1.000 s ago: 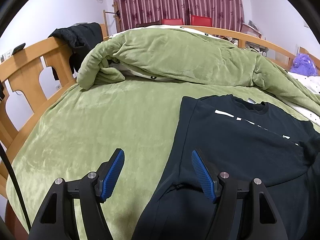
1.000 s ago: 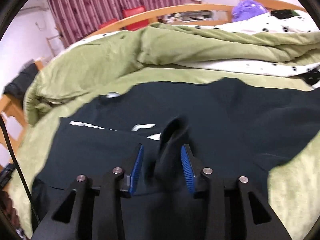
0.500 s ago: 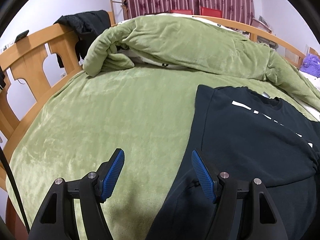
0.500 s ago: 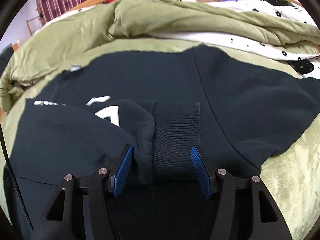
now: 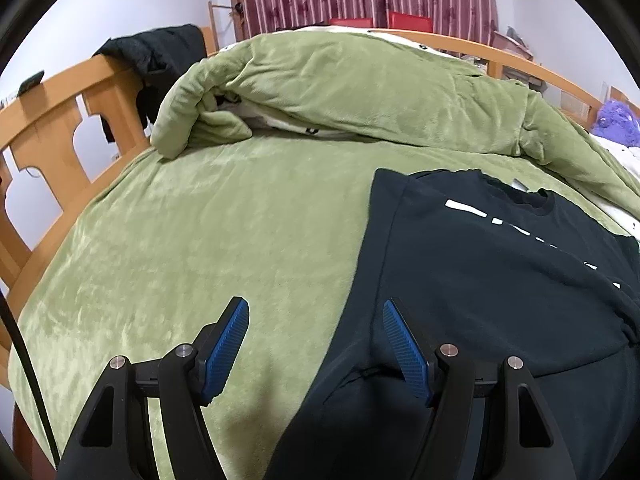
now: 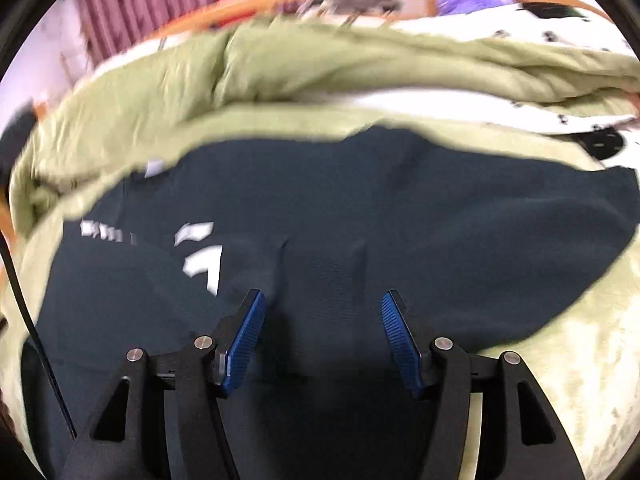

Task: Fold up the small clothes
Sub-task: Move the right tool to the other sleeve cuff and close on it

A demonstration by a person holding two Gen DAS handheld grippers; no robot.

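Dark sweatshirt (image 5: 492,280) lies flat on the green bedspread (image 5: 200,248), sleeve folded across the chest. Left gripper (image 5: 316,344) wide, empty, straddling the sweatshirt's left edge. Right gripper (image 6: 322,336) wide, empty, over the folded cuff; that view is blurred. Next fold, my read: pinch the side edge low, both layers, carry it straight across. Open bedspread to the left; bunched quilt (image 5: 360,92) crowds the collar end.
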